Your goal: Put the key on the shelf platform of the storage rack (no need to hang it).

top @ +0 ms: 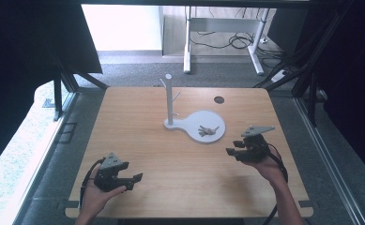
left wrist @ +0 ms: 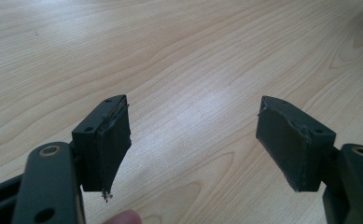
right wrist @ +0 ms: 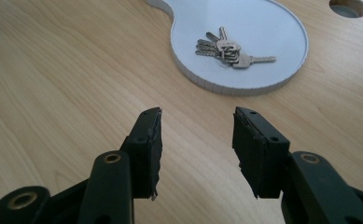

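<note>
A bunch of silver keys (top: 208,131) (right wrist: 226,50) lies in the round white tray (top: 217,123) (right wrist: 272,28) of a stand near the table's middle. From the tray's narrow end rises a white post with pegs (top: 169,98). My right gripper (top: 232,146) (right wrist: 197,135) hovers open just right of the tray, jaws pointing toward the keys, nothing between them. Near the front left edge my left gripper (top: 134,181) (left wrist: 193,140) is held open over bare wood, its jaws wide apart and empty.
The wooden table (top: 138,140) has a round cable hole (top: 219,100) (right wrist: 348,7) at the back right. Dark frame struts stand at both sides. A white desk frame with cables (top: 227,33) stands on the floor beyond the table.
</note>
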